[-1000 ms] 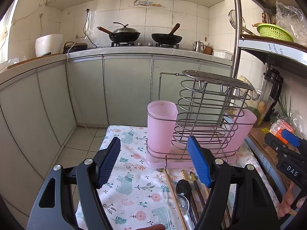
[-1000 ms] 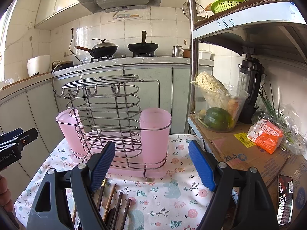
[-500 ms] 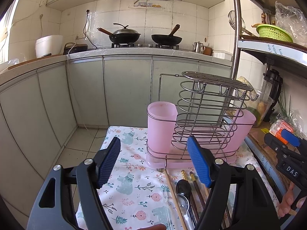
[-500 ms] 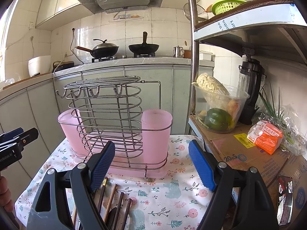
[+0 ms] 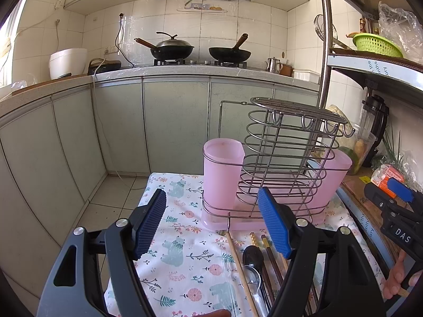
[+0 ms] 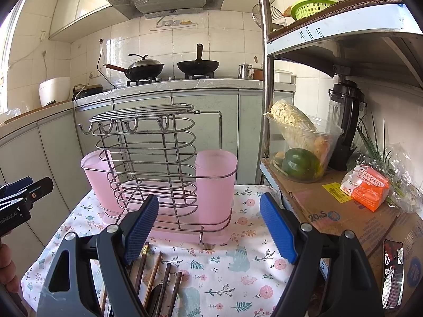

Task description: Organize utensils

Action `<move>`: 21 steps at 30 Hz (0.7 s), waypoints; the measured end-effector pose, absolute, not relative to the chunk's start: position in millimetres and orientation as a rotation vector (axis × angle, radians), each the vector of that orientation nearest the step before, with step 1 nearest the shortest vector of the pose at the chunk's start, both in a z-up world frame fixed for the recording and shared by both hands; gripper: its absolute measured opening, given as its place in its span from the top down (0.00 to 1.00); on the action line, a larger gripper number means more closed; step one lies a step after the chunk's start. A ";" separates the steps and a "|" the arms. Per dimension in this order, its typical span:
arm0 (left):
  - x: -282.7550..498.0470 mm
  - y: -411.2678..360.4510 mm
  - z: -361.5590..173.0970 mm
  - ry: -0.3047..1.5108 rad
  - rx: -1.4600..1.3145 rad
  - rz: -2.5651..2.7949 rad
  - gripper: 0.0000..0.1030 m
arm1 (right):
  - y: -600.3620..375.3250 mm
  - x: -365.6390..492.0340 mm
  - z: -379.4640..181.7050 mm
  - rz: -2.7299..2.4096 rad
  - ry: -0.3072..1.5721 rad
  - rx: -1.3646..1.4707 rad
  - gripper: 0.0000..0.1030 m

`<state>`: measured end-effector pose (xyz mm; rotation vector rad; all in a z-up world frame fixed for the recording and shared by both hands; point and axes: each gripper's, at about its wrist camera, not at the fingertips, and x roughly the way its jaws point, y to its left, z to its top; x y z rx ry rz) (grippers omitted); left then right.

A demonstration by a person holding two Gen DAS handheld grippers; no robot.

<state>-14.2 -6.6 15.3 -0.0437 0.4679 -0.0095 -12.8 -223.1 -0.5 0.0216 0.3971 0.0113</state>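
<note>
Barely anything has moved since a second ago: both views sit at almost the same spot, with only a tiny shift of the rack in frame, so this reads to me as a pause before the first pick.

The left gripper point(image 5: 212, 222) is spread wide with nothing between its blue pads, and the right gripper point(image 6: 208, 224) is the same, wide open and empty. They hover over the near edge of the floral tablecloth point(image 5: 185, 251), I'd guess so that both cameras can see the utensils and the rack at once.

The utensils are loose on the cloth just in front of the rack: chopsticks point(image 6: 152, 277) lying roughly parallel, plus a dark spoon point(image 5: 252, 255) and a metal spoon point(image 5: 252, 277) (partly hidden by the left gripper's right finger). The wire rack point(image 5: 288, 158) stands upright on its pink tray with a pink cup point(image 5: 222, 174) at one end and a second pink cup point(image 6: 215, 182) at the other. Both look empty from here, so sorting hasn't started.

The only other change is a slightly fuller view of the cloth.
</note>
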 end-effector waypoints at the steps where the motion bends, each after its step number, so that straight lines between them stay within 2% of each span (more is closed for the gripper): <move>1: -14.6 -6.6 14.8 0.468 -0.044 -0.010 0.30 | -223.2 -12.7 -0.4 0.012 0.398 0.022 0.24; 21: -22.1 -5.3 9.1 0.472 -0.041 -0.011 0.30 | -225.5 -20.1 0.2 0.009 0.391 0.029 0.24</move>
